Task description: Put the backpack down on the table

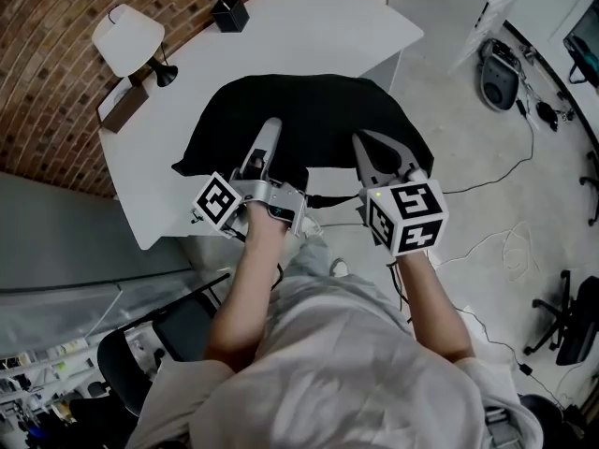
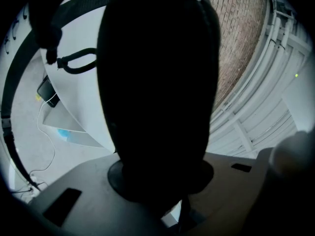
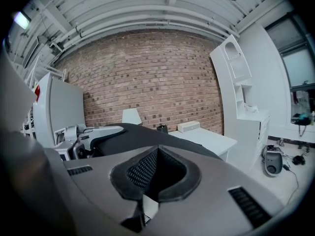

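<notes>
The black backpack spreads over the near part of the white tabletop, its near right side overhanging the edge. The left tool is clenched on a thick black fold of the backpack. The right tool is drawn shut on the backpack's near right edge. A white lamp stands at far left.

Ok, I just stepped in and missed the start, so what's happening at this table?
A person holds a gripper in each hand, and both the left gripper and right gripper are clamped on a black backpack. It is over the near side of the white table, short of the lamp. Whether it already rests on the tabletop is unclear.
</notes>
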`<state>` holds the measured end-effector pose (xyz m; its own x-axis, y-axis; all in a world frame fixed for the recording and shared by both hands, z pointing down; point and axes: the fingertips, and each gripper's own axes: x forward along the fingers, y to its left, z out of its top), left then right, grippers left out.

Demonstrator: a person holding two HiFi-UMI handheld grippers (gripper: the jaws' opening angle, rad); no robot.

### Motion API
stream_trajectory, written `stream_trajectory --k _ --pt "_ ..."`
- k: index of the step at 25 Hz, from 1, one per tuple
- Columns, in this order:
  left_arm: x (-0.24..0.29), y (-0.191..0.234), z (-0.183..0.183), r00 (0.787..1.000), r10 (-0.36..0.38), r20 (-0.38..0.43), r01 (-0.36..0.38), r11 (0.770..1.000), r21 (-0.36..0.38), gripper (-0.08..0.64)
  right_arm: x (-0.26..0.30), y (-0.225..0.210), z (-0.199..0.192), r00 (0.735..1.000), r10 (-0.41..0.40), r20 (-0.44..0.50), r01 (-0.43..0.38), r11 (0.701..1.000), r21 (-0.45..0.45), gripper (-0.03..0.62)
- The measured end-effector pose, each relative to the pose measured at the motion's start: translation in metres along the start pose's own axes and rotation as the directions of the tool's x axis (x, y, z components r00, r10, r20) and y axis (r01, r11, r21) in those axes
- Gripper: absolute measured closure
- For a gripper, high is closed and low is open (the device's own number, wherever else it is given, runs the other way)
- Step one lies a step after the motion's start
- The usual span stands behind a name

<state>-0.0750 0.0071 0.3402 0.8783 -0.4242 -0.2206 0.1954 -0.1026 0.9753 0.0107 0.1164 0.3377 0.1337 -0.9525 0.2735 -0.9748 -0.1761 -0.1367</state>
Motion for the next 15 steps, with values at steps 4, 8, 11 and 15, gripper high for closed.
stream_trajectory --k 4,8,11,15 --pt "0.024 0.009 0.008 1.0 -0.003 -0.004 0.003 1.0 -0.01 0.454 0.019 -0.015 0.006 1.0 -0.013 -0.002 0.013 1.0 -0.005 0.591" --pt "0.053 0.02 0.021 1.0 -0.012 -0.006 0.012 1.0 -0.028 0.454 0.045 -0.032 0.014 1.0 -0.024 -0.005 0.024 1.0 -0.015 0.591" --pt "0.077 0.026 0.032 1.0 -0.025 -0.012 0.024 0.999 -0.045 0.454 0.068 -0.044 0.022 0.999 -0.034 -0.011 0.034 0.999 -0.021 0.591" --pt "0.11 0.035 0.052 0.999 -0.028 -0.02 0.026 0.997 -0.069 0.454 0.102 -0.057 0.036 0.999 -0.049 -0.017 0.049 0.998 -0.027 0.591"
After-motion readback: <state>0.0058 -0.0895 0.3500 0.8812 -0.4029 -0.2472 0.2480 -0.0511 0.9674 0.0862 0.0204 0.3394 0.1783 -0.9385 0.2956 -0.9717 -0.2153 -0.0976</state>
